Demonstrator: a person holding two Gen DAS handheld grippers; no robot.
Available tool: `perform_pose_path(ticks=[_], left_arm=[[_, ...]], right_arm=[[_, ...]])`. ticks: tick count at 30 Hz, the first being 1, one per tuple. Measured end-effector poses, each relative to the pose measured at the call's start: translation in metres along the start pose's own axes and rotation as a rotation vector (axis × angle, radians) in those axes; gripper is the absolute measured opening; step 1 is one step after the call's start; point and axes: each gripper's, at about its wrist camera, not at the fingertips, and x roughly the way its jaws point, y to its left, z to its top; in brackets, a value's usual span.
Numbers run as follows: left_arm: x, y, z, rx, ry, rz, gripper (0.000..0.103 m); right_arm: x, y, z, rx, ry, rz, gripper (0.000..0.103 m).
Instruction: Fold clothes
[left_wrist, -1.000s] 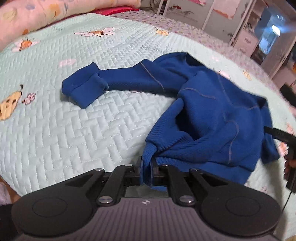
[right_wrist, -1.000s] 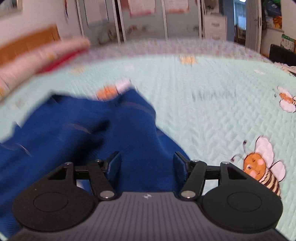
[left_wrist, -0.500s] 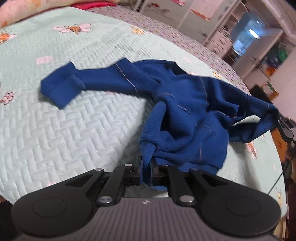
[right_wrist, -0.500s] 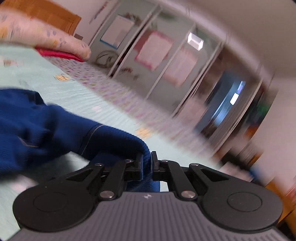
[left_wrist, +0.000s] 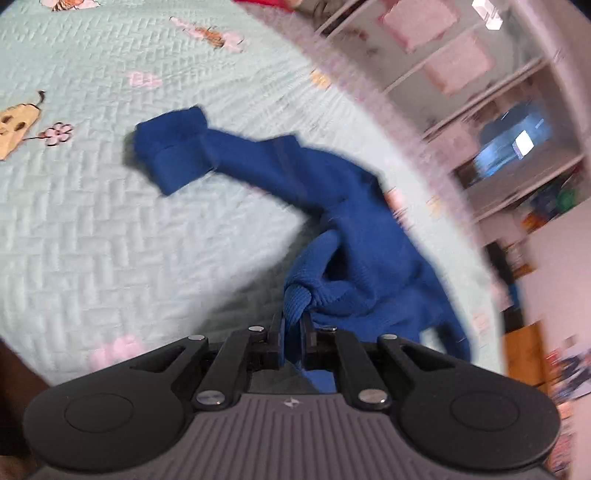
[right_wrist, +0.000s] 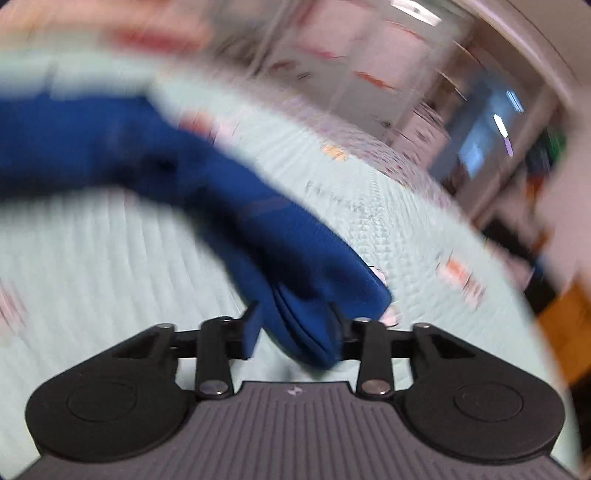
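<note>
A blue knit sweater (left_wrist: 354, 236) lies bunched on the pale green quilted bed (left_wrist: 110, 240). One sleeve with its cuff (left_wrist: 173, 155) stretches away to the upper left. My left gripper (left_wrist: 291, 325) is shut on the sweater's ribbed hem and holds it up. In the right wrist view the sweater (right_wrist: 258, 221) runs from the upper left down between the fingers. My right gripper (right_wrist: 293, 317) is open, with a fold of the sweater lying loose between its fingers. Both views are blurred by motion.
The quilt (right_wrist: 92, 258) has bee and flower prints. White shelves and doors (left_wrist: 461, 74) stand beyond the bed's far edge. A wooden piece of furniture (left_wrist: 524, 354) is at the right, off the bed.
My right gripper was shut on the sweater half a second ago and has opened. My left gripper has kept its hold and swung, so the sweater looks more drawn out.
</note>
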Motion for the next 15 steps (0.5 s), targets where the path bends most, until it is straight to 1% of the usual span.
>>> perform_pose_path(ticks=[1,2,3,4,8,9,10,11,13,14,15], left_arm=[[0.002,-0.002,-0.002,0.016,0.005,0.016,0.007],[0.003,-0.004,-0.003,0.017,0.007,0.024,0.007],[0.003,-0.004,-0.005,0.009,0.004,0.024,0.007],[0.002,-0.003,-0.005,-0.002,0.001,0.019,0.007],[-0.005,0.001,-0.006,-0.006,0.008,0.018,0.007],[-0.007,0.001,-0.007,0.002,0.013,0.019,0.008],[-0.006,0.001,-0.008,0.012,0.023,0.027,0.008],[-0.003,0.0,-0.009,0.032,0.036,0.057,0.009],[0.001,-0.001,-0.012,0.07,0.065,0.144,0.013],[0.002,0.0,-0.013,0.084,0.081,0.197,0.024],[0.003,0.001,-0.014,0.097,0.096,0.25,0.042]], right_arm=[[-0.004,-0.005,0.004,0.102,-0.006,0.07,0.041],[-0.003,-0.007,0.007,0.197,0.002,0.158,0.041],[0.0,-0.008,0.009,0.285,0.012,0.245,0.041],[0.006,-0.007,0.012,0.358,0.022,0.31,0.041],[0.041,0.003,0.027,0.59,0.06,0.48,0.042],[0.05,0.006,0.029,0.651,0.064,0.503,0.042],[0.059,0.009,0.031,0.714,0.064,0.506,0.042],[0.066,0.012,0.033,0.77,0.073,0.489,0.042],[0.075,0.015,0.036,0.863,0.111,0.414,0.042],[0.079,0.013,0.036,0.893,0.124,0.384,0.042],[0.082,0.01,0.036,0.916,0.133,0.364,0.042]])
